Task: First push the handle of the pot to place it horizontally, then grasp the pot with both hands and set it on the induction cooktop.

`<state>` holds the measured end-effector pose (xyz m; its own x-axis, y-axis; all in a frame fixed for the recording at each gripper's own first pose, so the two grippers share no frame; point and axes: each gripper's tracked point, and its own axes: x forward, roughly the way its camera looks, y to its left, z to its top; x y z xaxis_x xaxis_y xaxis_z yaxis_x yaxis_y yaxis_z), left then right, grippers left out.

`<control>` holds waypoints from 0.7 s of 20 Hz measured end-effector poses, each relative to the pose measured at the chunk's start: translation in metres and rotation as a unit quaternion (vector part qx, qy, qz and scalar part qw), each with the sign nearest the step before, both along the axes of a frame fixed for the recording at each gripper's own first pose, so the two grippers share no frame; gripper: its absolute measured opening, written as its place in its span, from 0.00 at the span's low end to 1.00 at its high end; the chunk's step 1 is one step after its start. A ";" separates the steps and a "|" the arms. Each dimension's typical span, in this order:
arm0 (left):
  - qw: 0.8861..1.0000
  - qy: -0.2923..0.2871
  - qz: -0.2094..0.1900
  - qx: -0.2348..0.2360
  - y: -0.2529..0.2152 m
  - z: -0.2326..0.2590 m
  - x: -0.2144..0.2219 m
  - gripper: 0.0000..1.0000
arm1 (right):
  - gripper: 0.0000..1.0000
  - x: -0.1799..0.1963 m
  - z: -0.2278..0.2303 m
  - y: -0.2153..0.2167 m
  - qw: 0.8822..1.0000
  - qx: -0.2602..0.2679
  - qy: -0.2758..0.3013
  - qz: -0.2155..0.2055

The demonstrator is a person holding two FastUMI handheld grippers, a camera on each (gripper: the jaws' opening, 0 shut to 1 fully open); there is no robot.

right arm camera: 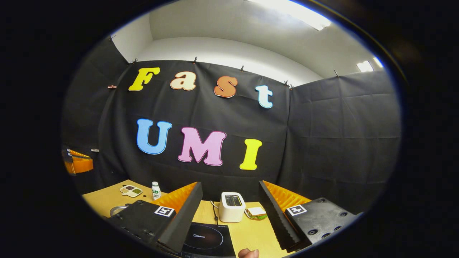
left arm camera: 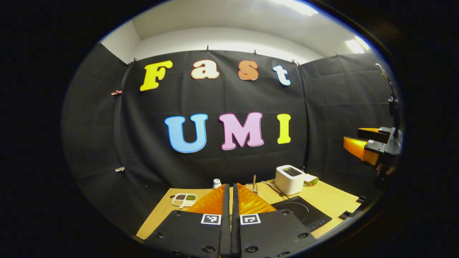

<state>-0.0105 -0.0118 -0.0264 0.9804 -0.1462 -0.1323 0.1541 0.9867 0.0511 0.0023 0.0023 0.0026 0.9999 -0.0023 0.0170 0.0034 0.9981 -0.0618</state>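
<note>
In the left gripper view the left gripper (left arm camera: pixel 230 191) has its two orange fingers pressed together, with only a thin dark seam between the black pads and nothing held between them; it hangs above the wooden table (left arm camera: pixel 333 199). In the right gripper view the right gripper (right arm camera: pixel 229 195) stands wide apart, its ribbed orange fingers (right arm camera: pixel 283 197) spread to either side of a white toaster (right arm camera: pixel 232 206) and gripping nothing. The induction cooktop (right arm camera: pixel 208 239) lies on the table just in front of the toaster, black with a ring on its glass and a small pale brand mark too fine to make out. Of the pot, a curved metal rim (right arm camera: pixel 116 210) shows at the table's left edge, mostly hidden behind the right gripper's black body; its handle cannot be told. Near it sit a small white bottle (right arm camera: pixel 155 190) with a green label, unreadable, and a divided dish (right arm camera: pixel 131 190) of grains. A sandwich (right arm camera: pixel 256 213) lies just beside the toaster. Each gripper carries square black-and-white marker tags
</note>
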 end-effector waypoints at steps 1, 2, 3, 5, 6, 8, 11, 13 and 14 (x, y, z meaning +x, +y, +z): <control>1.000 0.021 -0.006 0.002 -0.001 -0.009 -0.001 0.05 | 0.97 0.001 -0.002 -0.001 1.000 -0.001 0.003 -0.002; 0.999 0.042 -0.012 0.002 -0.002 -0.018 -0.001 0.05 | 0.97 0.001 -0.004 -0.003 1.000 0.000 0.005 -0.003; 0.998 0.064 -0.019 -0.001 -0.005 -0.028 -0.002 0.05 | 0.98 0.000 -0.005 -0.003 1.000 0.001 0.007 -0.004; 0.994 0.107 -0.029 -0.004 -0.007 -0.050 -0.006 0.05 | 0.97 0.000 -0.006 -0.005 1.000 0.001 0.008 -0.006; 0.991 0.129 -0.036 -0.004 -0.008 -0.061 -0.009 0.05 | 0.97 0.000 -0.006 -0.006 1.000 0.000 0.007 -0.007; 0.985 0.168 -0.046 0.001 -0.008 -0.082 -0.014 0.05 | 0.98 0.000 -0.009 -0.009 1.000 0.002 0.011 -0.010; 0.970 0.235 -0.061 0.001 -0.009 -0.119 -0.024 0.05 | 0.98 0.000 -0.013 -0.013 1.000 -0.001 0.015 -0.015; 0.956 0.286 -0.071 0.006 -0.011 -0.146 -0.033 0.05 | 0.98 0.000 -0.014 -0.015 1.000 -0.004 0.016 -0.018; 0.946 0.313 -0.079 0.009 -0.012 -0.162 -0.038 0.05 | 0.97 -0.001 -0.016 -0.017 1.000 -0.007 0.017 -0.020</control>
<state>-0.0482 -0.0235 -0.1887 0.6745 -0.2766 -0.6845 0.3050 0.9487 -0.0828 0.0013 -0.0143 -0.0133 0.9990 -0.0425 -0.0167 0.0411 0.9962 -0.0766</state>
